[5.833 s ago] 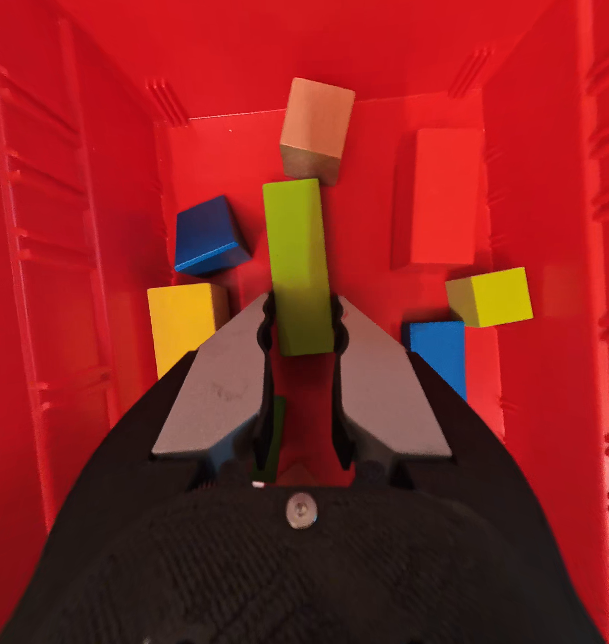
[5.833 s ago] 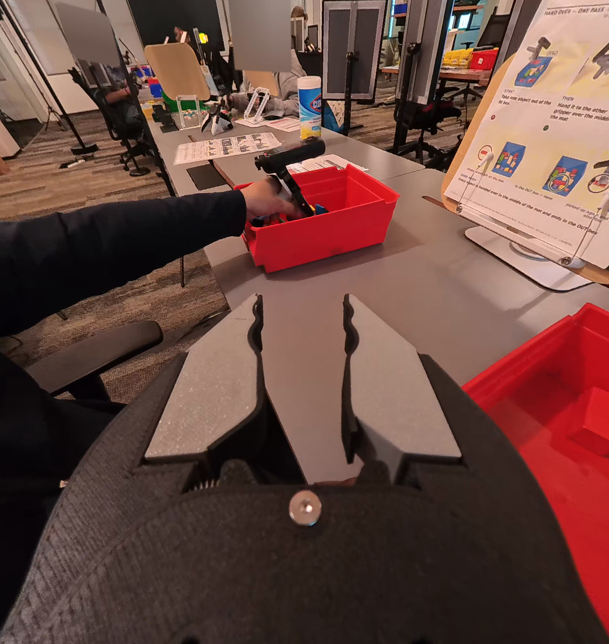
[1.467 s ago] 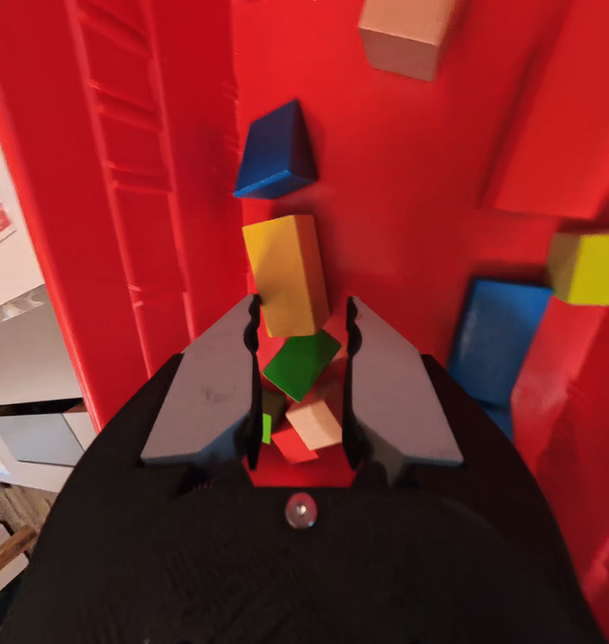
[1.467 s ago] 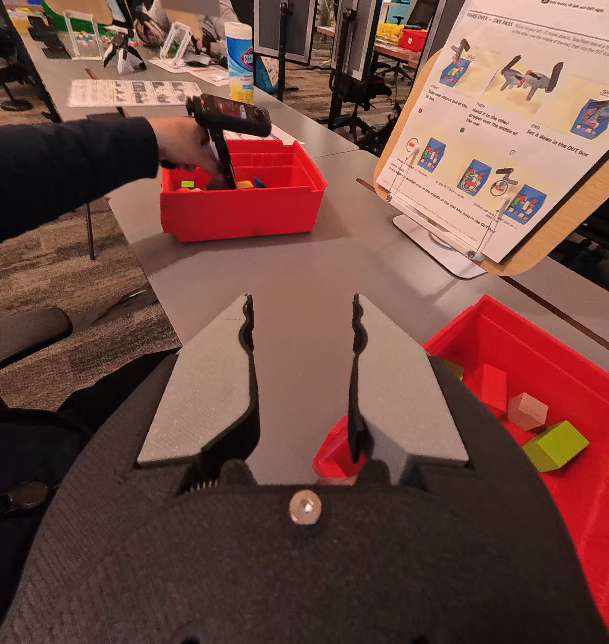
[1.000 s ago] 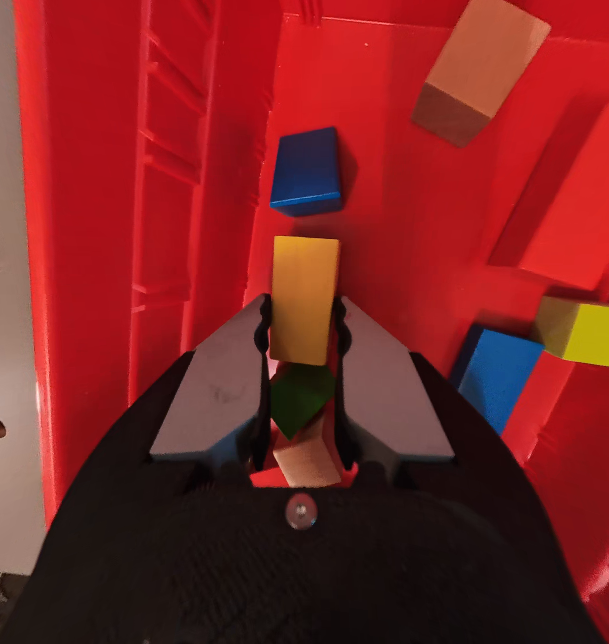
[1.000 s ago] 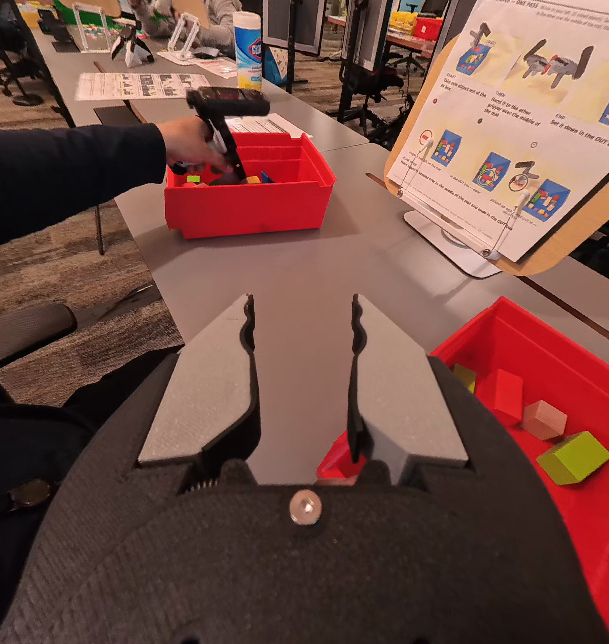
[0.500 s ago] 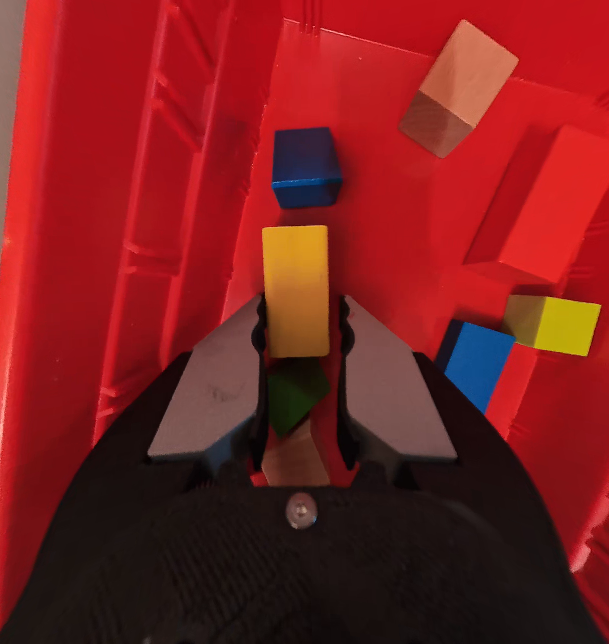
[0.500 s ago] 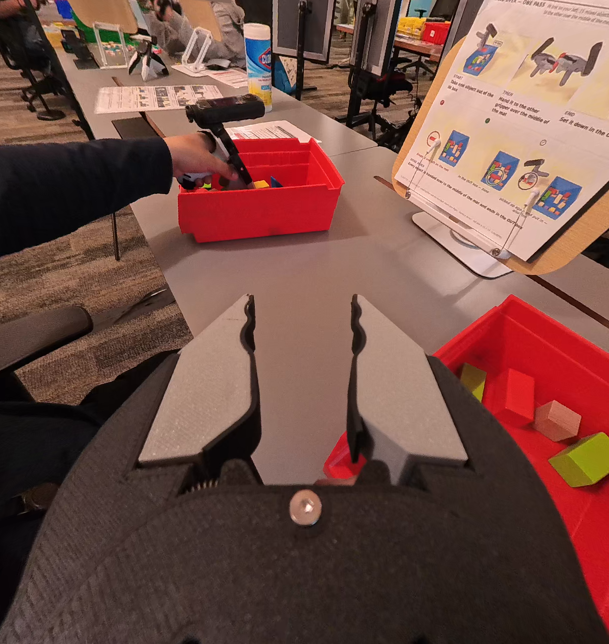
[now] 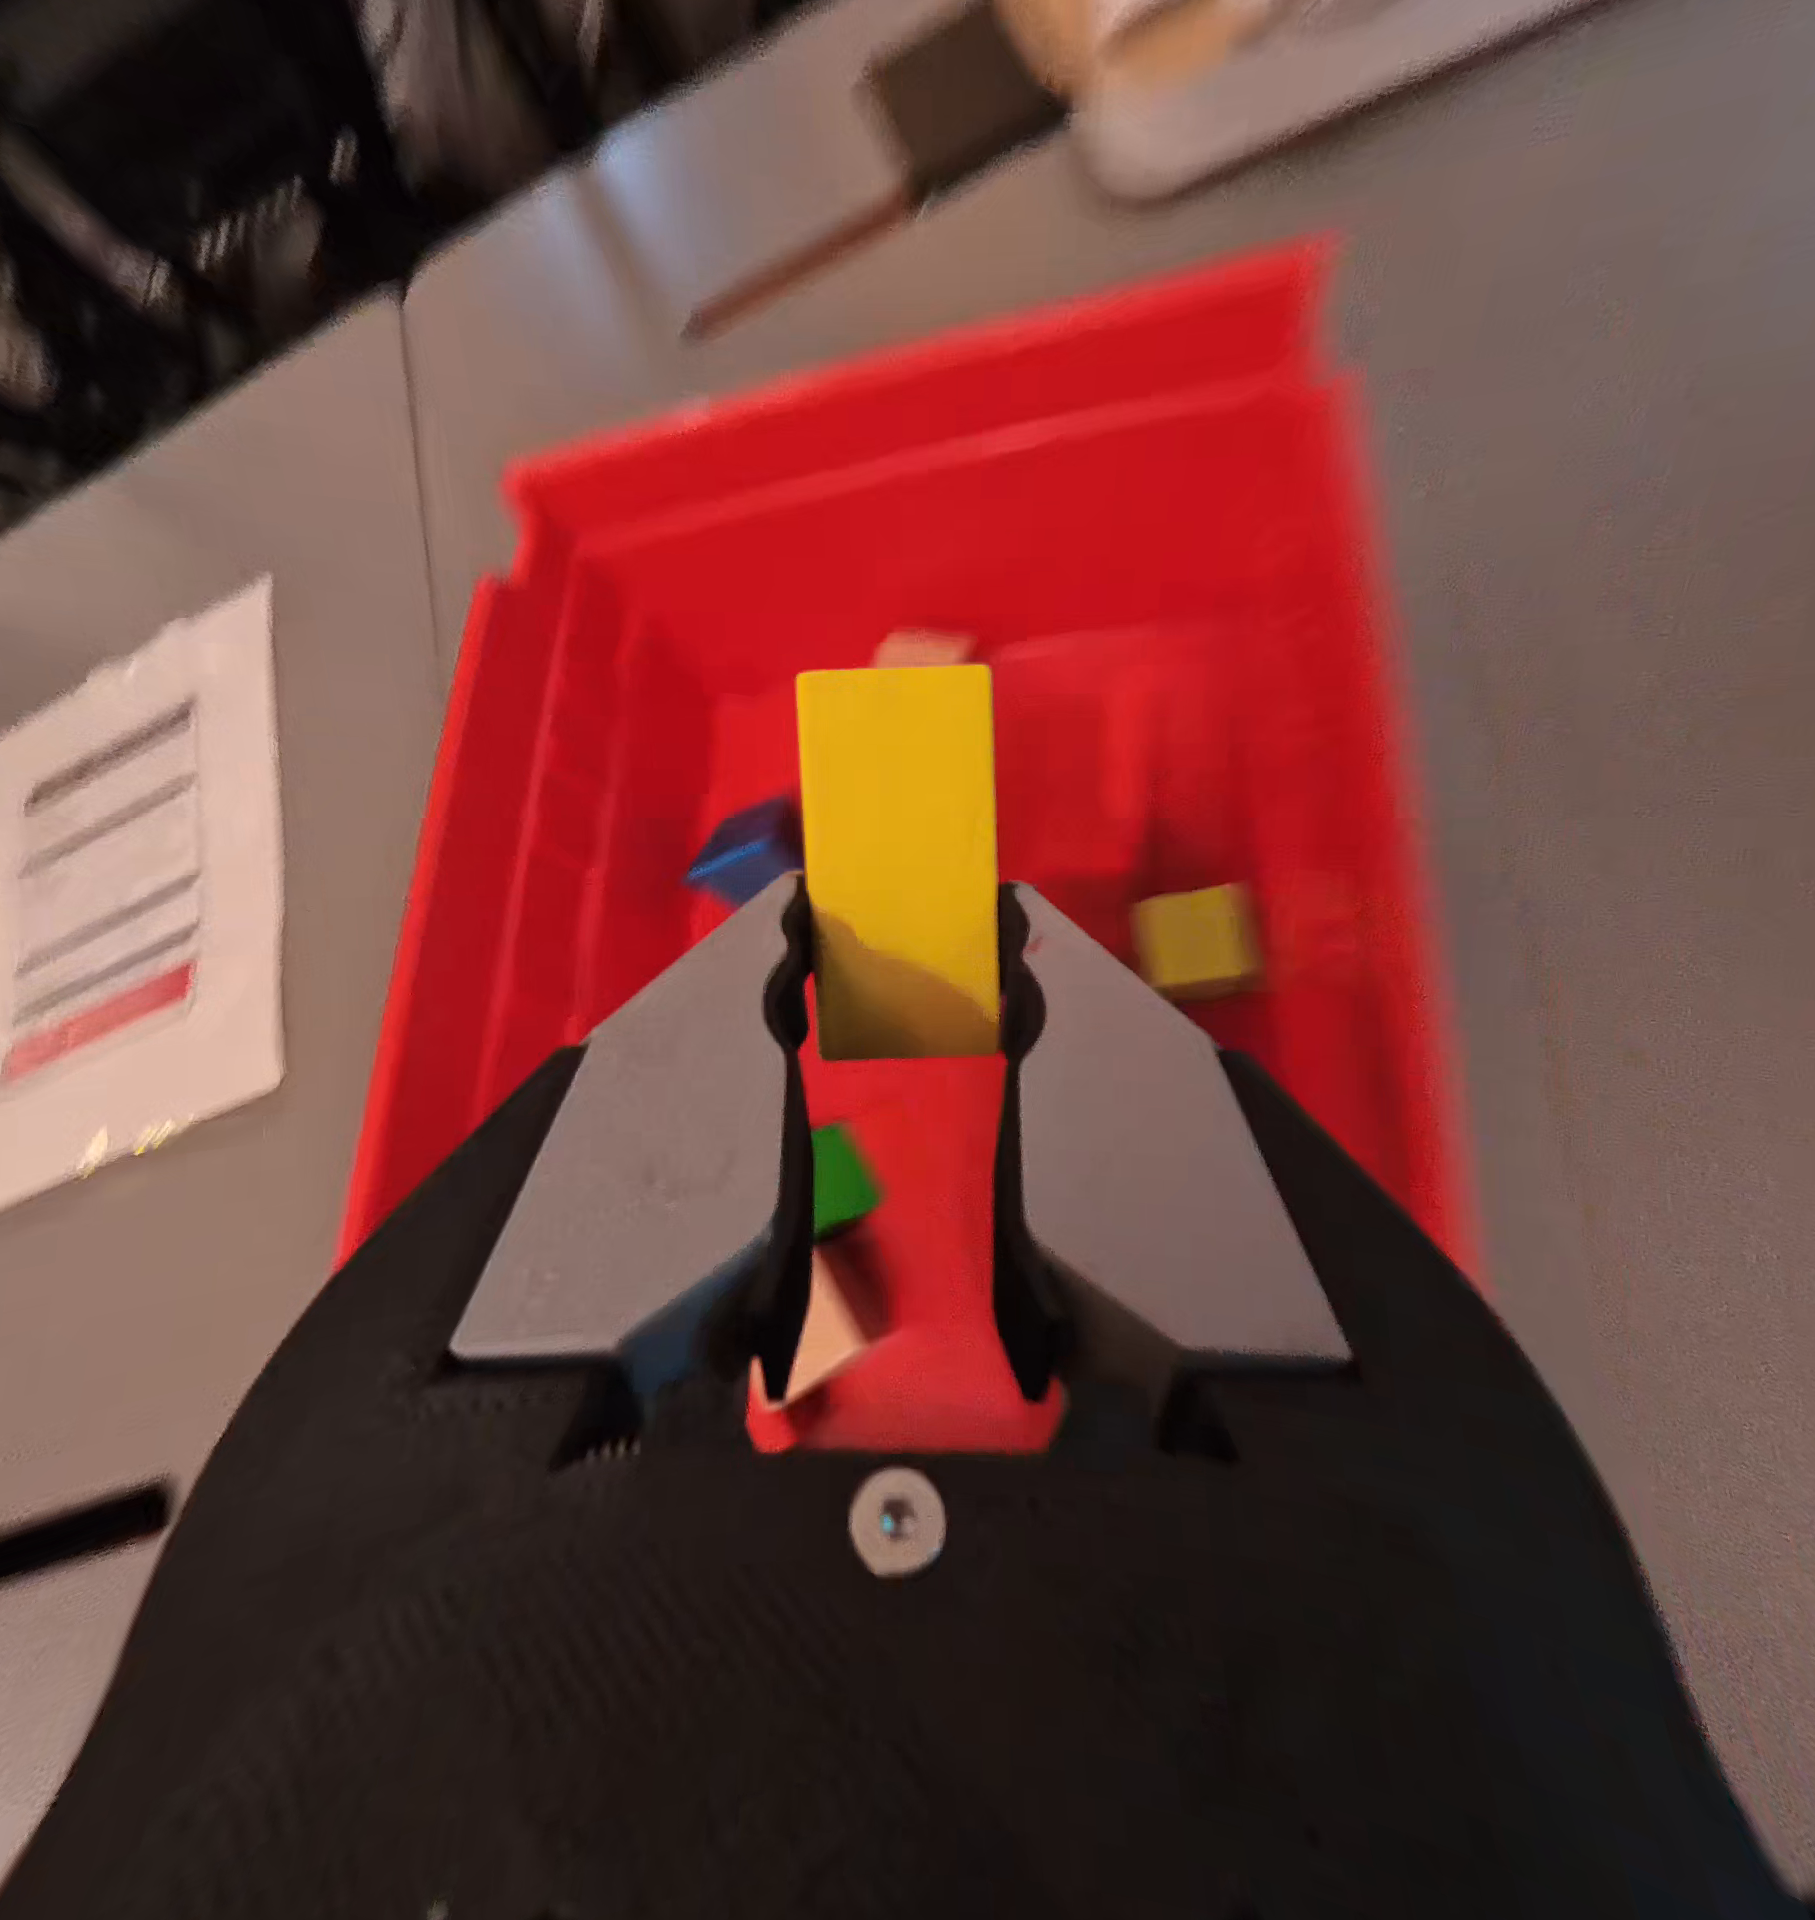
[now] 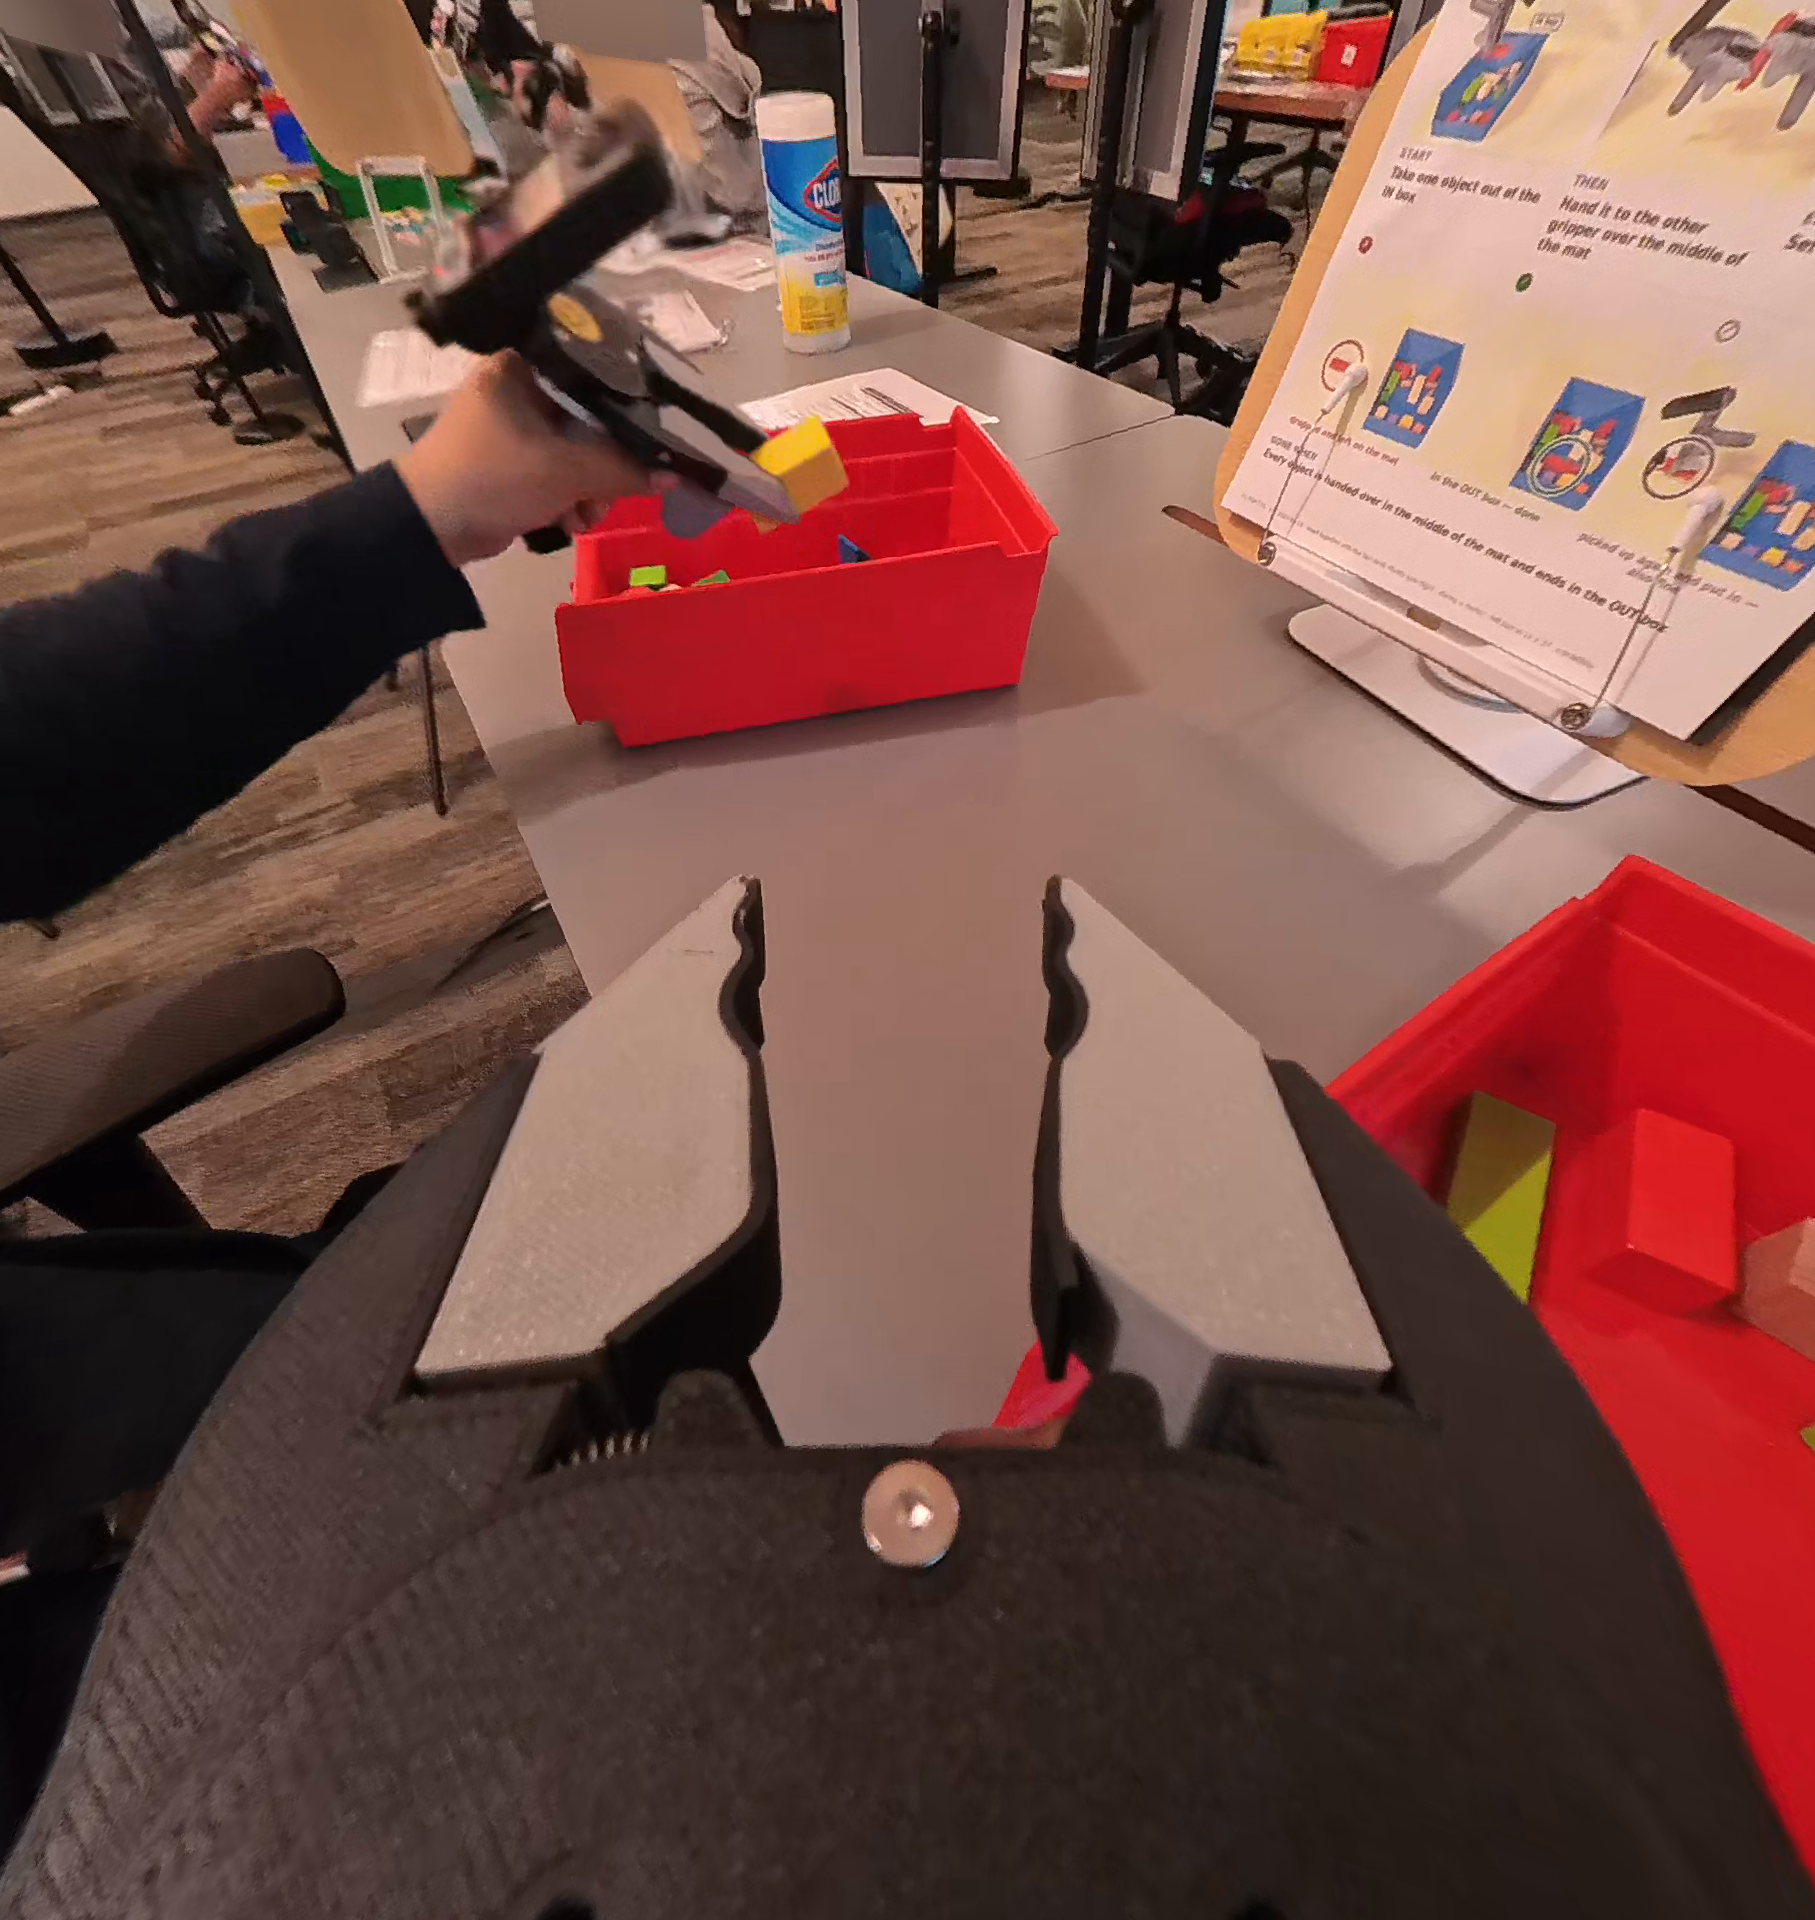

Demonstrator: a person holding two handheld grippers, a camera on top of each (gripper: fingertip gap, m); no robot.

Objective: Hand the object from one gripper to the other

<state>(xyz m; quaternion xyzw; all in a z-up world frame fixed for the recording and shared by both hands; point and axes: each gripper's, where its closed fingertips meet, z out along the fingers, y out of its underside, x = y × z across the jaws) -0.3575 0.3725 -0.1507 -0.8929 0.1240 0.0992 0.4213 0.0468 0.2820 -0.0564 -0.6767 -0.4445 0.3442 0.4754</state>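
My left gripper [image 9: 901,914] is shut on a yellow block [image 9: 898,831] and holds it in the air above the far red bin [image 9: 986,499]. The right wrist view shows that gripper [image 10: 778,488] with the yellow block [image 10: 801,462], raised over the same red bin [image 10: 809,644], held by a hand in a dark sleeve. My right gripper [image 10: 903,904] is open and empty, low over the grey table [image 10: 986,831], beside a second red bin [image 10: 1651,977].
The far bin holds blue [image 9: 742,847], yellow [image 9: 1194,940], green [image 9: 841,1179] and plain wooden blocks. The near bin holds a red block [image 10: 1667,1216], a green one [image 10: 1500,1184] and a wooden one [image 10: 1807,1288]. An instruction board [image 10: 1568,364] stands at the right. A wipes canister [image 10: 804,218] stands behind. One gripper's finger ends stand about 45 centimeters off the other's.
My left gripper has lifted the yellow block up out of the far bin and now holds it above the rim. My right gripper has stayed open, drifting slightly.
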